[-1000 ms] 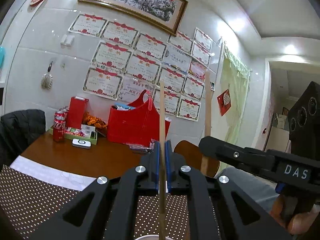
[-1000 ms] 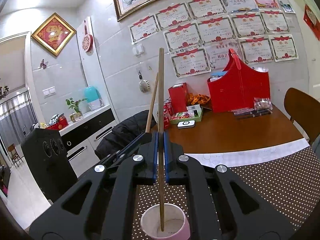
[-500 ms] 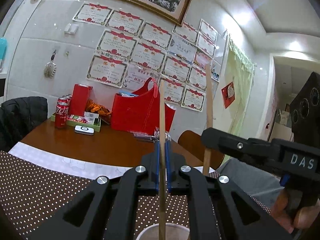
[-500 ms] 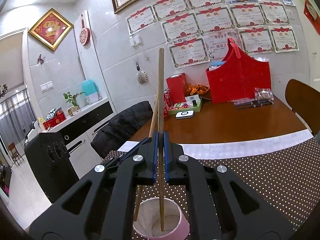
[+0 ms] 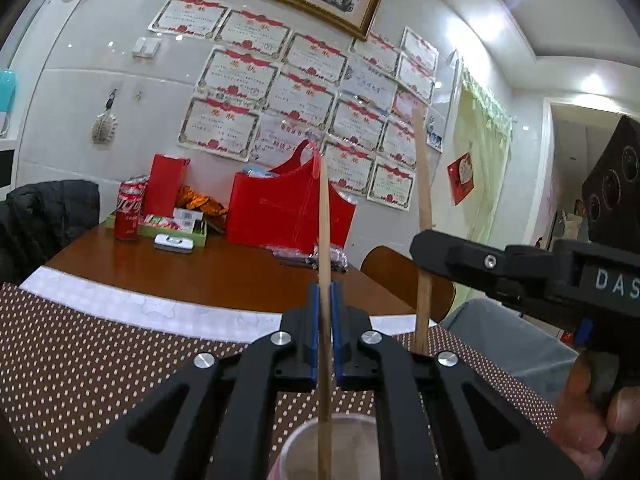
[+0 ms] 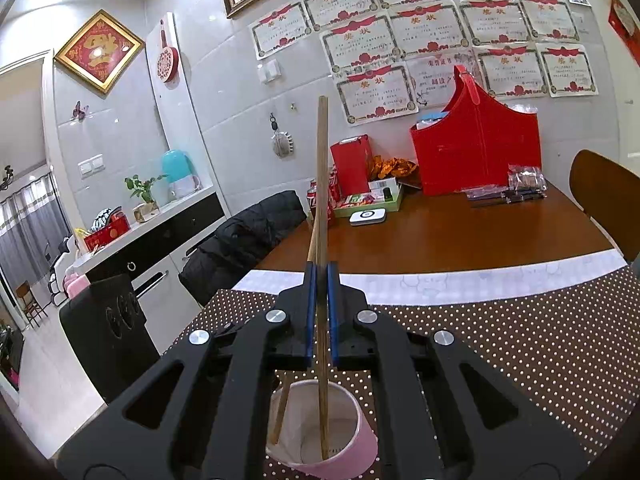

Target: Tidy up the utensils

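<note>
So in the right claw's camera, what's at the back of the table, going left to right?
Cola cans → small red box → orange snack bag → big red basket → clear packets.

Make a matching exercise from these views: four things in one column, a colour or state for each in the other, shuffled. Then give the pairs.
Things:
1. cup
2. chopstick in the right hand-held gripper
3. basket
4. jacket

Colour or state:
A. red, on the wooden table
B. black, draped over a chair
C. pink outside, white inside
D. upright, lower end inside the cup

Pairs: 1-C, 2-D, 3-A, 4-B
</note>
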A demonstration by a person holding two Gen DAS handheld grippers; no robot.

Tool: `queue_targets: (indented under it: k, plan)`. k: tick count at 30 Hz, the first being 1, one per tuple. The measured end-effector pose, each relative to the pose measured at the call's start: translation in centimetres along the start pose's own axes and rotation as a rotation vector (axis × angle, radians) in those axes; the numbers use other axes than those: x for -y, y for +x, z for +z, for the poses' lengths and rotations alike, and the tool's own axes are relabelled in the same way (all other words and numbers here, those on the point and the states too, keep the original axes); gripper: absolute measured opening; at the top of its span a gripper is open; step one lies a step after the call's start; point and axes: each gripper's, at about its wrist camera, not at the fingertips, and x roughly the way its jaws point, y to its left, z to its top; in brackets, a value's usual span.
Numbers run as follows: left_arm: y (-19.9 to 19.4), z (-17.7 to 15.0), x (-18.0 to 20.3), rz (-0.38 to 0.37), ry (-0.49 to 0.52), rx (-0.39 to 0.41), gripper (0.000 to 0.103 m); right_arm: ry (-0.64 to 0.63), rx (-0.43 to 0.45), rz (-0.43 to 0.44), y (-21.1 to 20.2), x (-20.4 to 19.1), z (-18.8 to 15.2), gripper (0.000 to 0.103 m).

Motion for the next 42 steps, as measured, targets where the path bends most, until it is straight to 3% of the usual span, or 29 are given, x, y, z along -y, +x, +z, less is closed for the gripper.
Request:
queue_targets:
  k: [3, 5, 7, 8, 11, 17, 23, 27, 38, 42]
  plan:
    - [-0.6, -0.4, -0.2, 0.011, 0.000, -0.025, 0.011, 0.018, -0.024, 0.004, 0.2, 0.2, -0.5, 0.006]
    - [-1.2, -0.5, -0.4, 0.035, -0.003, -0.031, 0.041, 0.033, -0.042, 0.009, 0.3, 0.4, -0.7, 0.010]
    - [-2.1, -0.3, -0.8, 0.054, -0.013, -0.025, 0.048, 0.048, -0.048, 0.005, 0.0, 0.6, -0.9, 0.061]
    - [-2.6, -0.1, -0.9, 0.065, -0.011, -0.022, 0.055, 0.061, -0.033, 0.001, -0.3, 0.7, -0.9, 0.094]
    - [-4.3, 0.5, -1.0, 0.102, -0.005, -0.012, 0.075, 0.078, 0.001, 0.002, -1.5, 0.9, -0.8, 0.094]
    - [-8.3, 2.5, -0.2, 0.196, 0.038, -0.017, 0.088, 0.113, 0.001, -0.047, -3.7, 1.4, -0.4, 0.097]
    - [-12.9, 3.5, 2.2, 0.322, 0.137, -0.076, 0.089, 0.108, -0.007, -0.097, -7.8, 0.7, -0.7, 0.097]
    - [-15.8, 3.5, 3.9, 0.365, 0.182, -0.108, 0.089, 0.097, -0.022, -0.127, -10.6, 0.0, -1.5, 0.097]
    - [-21.6, 2.2, 7.4, 0.443, 0.218, -0.200, 0.090, 0.075, -0.080, -0.188, -18.1, -1.6, -5.5, 0.097]
    - [-22.9, 1.6, 8.0, 0.448, 0.212, -0.221, 0.090, 0.044, -0.037, -0.196, -20.7, -2.5, -6.6, 0.097]
